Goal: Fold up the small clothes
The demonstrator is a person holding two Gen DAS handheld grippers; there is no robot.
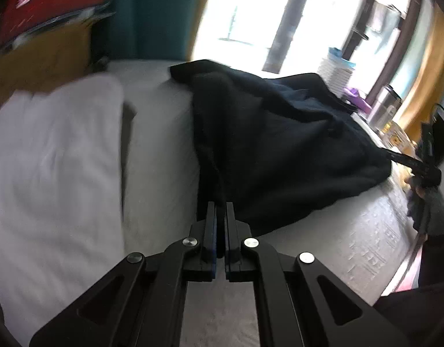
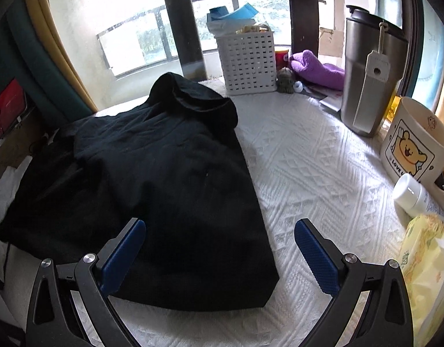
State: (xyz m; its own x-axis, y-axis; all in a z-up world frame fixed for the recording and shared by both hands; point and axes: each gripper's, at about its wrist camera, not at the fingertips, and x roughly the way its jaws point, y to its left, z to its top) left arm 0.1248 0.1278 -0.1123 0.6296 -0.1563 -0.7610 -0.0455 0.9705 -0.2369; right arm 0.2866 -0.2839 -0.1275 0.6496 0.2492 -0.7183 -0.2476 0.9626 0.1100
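A black garment (image 1: 279,144) lies rumpled on the white textured cover (image 1: 366,245) of a table. My left gripper (image 1: 221,205) is at the garment's near left edge, its jaws closed together with a thin fold of the black fabric running down into them. In the right wrist view the same garment (image 2: 164,188) lies flat with its hood end toward the window. My right gripper (image 2: 219,222) stands wide open just above the garment's near right part, blue pads (image 2: 314,254) bare, nothing pinched.
A folded white cloth (image 1: 54,159) lies left of the garment. Along the right and back stand a white basket (image 2: 247,63), a purple towel (image 2: 317,66), a steel tumbler (image 2: 369,81), a bear mug (image 2: 415,144), a white bottle (image 2: 409,190) and a yellow pack (image 2: 427,260).
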